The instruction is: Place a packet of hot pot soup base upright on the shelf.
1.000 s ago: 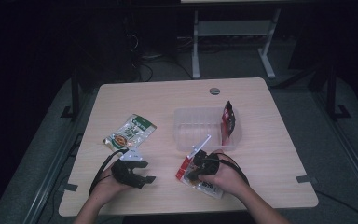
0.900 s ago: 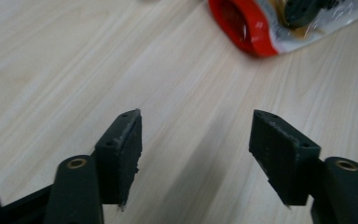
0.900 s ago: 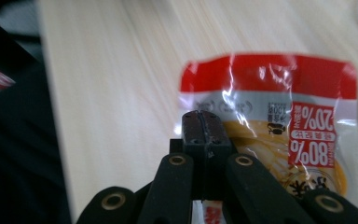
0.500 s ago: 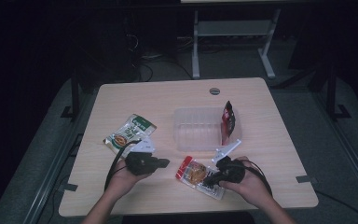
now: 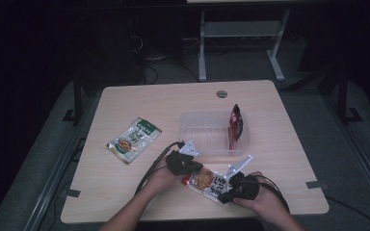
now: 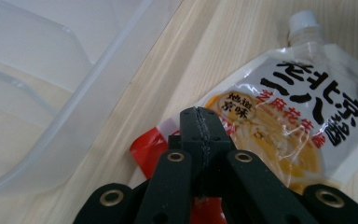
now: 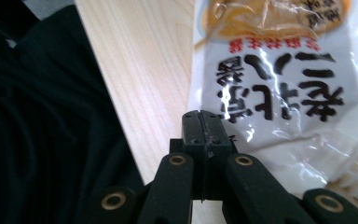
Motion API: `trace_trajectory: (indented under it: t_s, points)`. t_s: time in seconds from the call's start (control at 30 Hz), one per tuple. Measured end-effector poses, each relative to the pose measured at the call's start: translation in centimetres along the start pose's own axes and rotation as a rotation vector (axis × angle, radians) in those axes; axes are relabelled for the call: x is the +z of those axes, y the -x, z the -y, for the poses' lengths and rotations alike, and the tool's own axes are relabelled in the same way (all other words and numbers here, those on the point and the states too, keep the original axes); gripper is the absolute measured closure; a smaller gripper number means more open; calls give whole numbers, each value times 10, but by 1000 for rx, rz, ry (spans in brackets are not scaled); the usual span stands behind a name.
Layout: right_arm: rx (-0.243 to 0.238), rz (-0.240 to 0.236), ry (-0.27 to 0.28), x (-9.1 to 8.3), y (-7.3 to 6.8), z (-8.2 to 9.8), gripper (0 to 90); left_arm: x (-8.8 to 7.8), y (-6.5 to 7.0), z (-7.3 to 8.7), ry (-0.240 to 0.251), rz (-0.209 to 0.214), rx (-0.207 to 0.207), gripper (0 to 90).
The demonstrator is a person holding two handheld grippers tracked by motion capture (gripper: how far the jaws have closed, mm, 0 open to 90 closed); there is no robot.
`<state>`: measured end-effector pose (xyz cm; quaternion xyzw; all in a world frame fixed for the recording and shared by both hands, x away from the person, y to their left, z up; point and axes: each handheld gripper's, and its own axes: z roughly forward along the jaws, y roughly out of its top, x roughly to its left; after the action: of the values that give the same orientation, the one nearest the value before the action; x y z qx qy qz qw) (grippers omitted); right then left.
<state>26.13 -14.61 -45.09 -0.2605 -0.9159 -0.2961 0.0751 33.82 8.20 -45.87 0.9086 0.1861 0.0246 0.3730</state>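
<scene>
Spouted sauce pouch [image 5: 207, 181] flat just before clear tray [image 5: 192, 126], long axis spanning left gripper [image 5: 189, 163] and right gripper [image 5: 229, 191], both closed at opposite ends, grasp uncertain.

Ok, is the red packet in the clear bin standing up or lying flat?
Standing. In the high view the red packet rises on edge at the right end of the clear bin, its top above the rim.

Spouted sauce pouch [image 6: 279, 112]: bore large black Chinese characters, smaller orange ones above them, and a round seal reading 地道京味.
Other packets: print too small to read.
</scene>
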Motion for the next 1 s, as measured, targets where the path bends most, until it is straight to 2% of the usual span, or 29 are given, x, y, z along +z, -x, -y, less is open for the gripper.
trace_trajectory:
  t_s: [0.1,0.2,0.4,0.5,0.57,0.67,0.73,0.87,1.0]
  points:
    - [0,49,-23,0,4,1,900,-2,0,3,-13,13,-17,898]
    - [21,69,-20,-3,9,2,900,-7,0,8,-20,33,-42,898]
    - [71,120,-4,-10,25,2,900,-16,7,14,-74,74,-47,897]
    - [81,135,4,-12,35,0,900,-21,12,18,-79,91,-45,897]
    - [92,128,12,-12,38,-1,900,-23,14,21,-69,85,-45,897]
    - [118,95,54,-17,41,-1,900,-28,17,23,-67,92,-42,897]
    - [130,97,90,-23,45,2,887,-35,20,23,-60,85,-34,897]
    - [202,89,136,-33,55,10,799,-47,28,31,-58,63,-27,897]
    - [254,69,173,-34,63,16,691,-49,32,37,-58,71,-47,897]
